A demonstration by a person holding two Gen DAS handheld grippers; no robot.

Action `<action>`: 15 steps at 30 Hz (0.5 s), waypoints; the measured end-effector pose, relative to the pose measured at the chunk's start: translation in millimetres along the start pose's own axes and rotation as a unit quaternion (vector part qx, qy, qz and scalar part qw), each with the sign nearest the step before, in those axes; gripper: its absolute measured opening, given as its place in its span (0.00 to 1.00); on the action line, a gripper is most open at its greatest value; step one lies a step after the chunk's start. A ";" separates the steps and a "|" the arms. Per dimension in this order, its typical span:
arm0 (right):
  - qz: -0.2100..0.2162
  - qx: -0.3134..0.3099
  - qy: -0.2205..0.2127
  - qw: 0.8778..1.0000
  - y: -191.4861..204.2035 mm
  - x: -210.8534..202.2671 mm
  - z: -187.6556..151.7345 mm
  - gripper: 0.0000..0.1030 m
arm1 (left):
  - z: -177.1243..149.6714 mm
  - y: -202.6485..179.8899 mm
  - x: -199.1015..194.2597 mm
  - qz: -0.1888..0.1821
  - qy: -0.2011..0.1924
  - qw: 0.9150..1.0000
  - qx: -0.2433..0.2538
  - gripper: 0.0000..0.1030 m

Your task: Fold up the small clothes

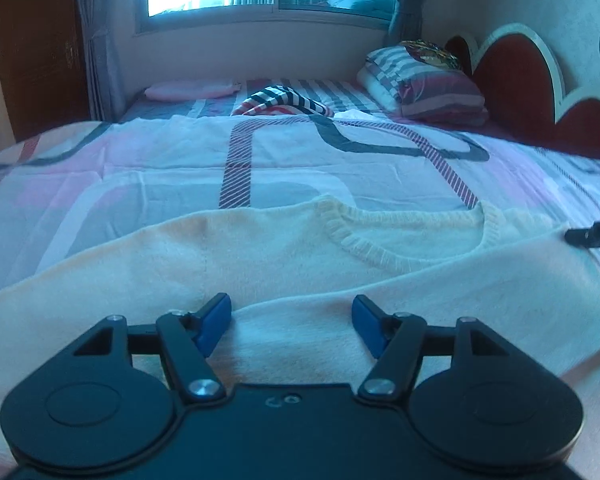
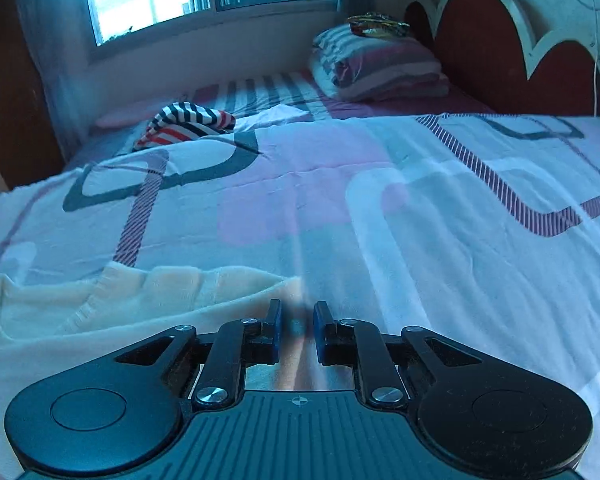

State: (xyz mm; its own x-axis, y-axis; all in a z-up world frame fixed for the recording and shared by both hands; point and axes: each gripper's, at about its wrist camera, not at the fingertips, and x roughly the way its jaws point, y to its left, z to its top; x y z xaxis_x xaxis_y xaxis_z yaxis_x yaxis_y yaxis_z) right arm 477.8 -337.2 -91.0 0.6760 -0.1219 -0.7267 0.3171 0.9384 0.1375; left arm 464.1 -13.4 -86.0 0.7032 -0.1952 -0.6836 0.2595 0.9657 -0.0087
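Note:
A cream knit sweater [image 1: 260,248] lies flat on the patterned bedspread [image 1: 180,184], its ribbed neckline toward the far side. My left gripper [image 1: 292,316] hangs low over the sweater's body, open, its blue pads wide apart and a soft ridge of the knit running between them. In the right wrist view the sweater [image 2: 100,312] fills the lower left. My right gripper [image 2: 298,332] sits just off its shoulder corner, over the sheet. Its jaws stand a narrow gap apart, and only a blurred pale streak shows in that gap. From the left wrist view, the right gripper [image 1: 592,234] shows as a black tip by the sweater's right shoulder.
A crumpled red, white and navy striped garment [image 1: 284,102] and a pink cloth [image 1: 192,89] lie at the bed's far end. Folded striped bedding [image 1: 424,84] is stacked by the red headboard [image 1: 516,76]. A window, a curtain and a wooden wardrobe stand beyond.

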 end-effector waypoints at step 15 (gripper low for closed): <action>0.002 -0.092 -0.007 0.996 43.0 -102.5 -94.3 0.14 | -38.3 -10.4 -54.3 -0.014 -0.002 0.999 -0.038 0.68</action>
State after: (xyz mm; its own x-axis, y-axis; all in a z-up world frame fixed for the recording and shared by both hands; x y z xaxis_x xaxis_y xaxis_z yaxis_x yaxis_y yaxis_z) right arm 359.5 -253.9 -74.1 0.6870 -0.1215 -0.7165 0.1886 0.9819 0.0143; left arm 397.9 -6.3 -76.8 0.6998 -0.2222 -0.6789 0.2280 0.9702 -0.0825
